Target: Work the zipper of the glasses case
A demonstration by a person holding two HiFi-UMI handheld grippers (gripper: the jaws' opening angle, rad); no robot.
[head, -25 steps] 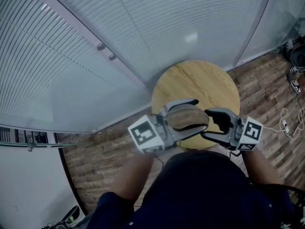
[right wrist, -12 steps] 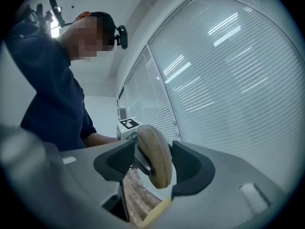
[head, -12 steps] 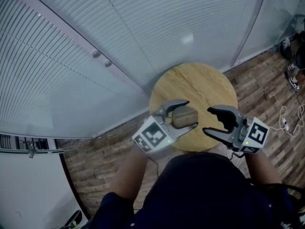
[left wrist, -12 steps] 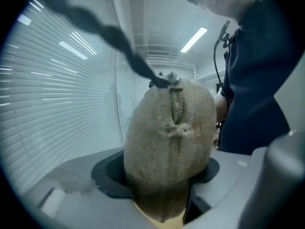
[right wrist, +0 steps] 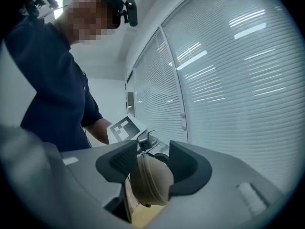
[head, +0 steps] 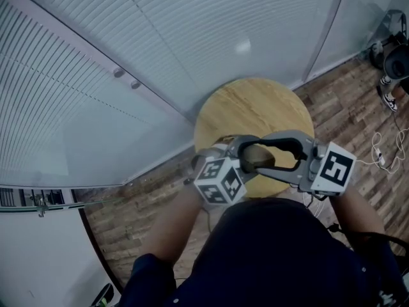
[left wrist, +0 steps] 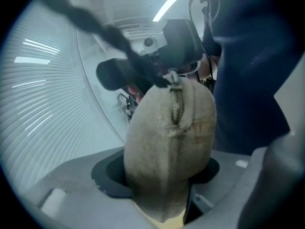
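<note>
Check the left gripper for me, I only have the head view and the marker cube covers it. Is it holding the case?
Observer: Yes. The left gripper is clamped on the glasses case, zipper seam facing its camera.
Operator: Zipper pull?
Observer: At the case's far end sits the zipper pull, a dark cord running off it.
Operator: Right side?
Observer: The right gripper is closing, its fingers either side of the case's rounded end.

grey left gripper (left wrist: 162, 171), right gripper (right wrist: 152, 163), marker cubes (head: 219, 179), navy shirt (head: 275, 248)
</note>
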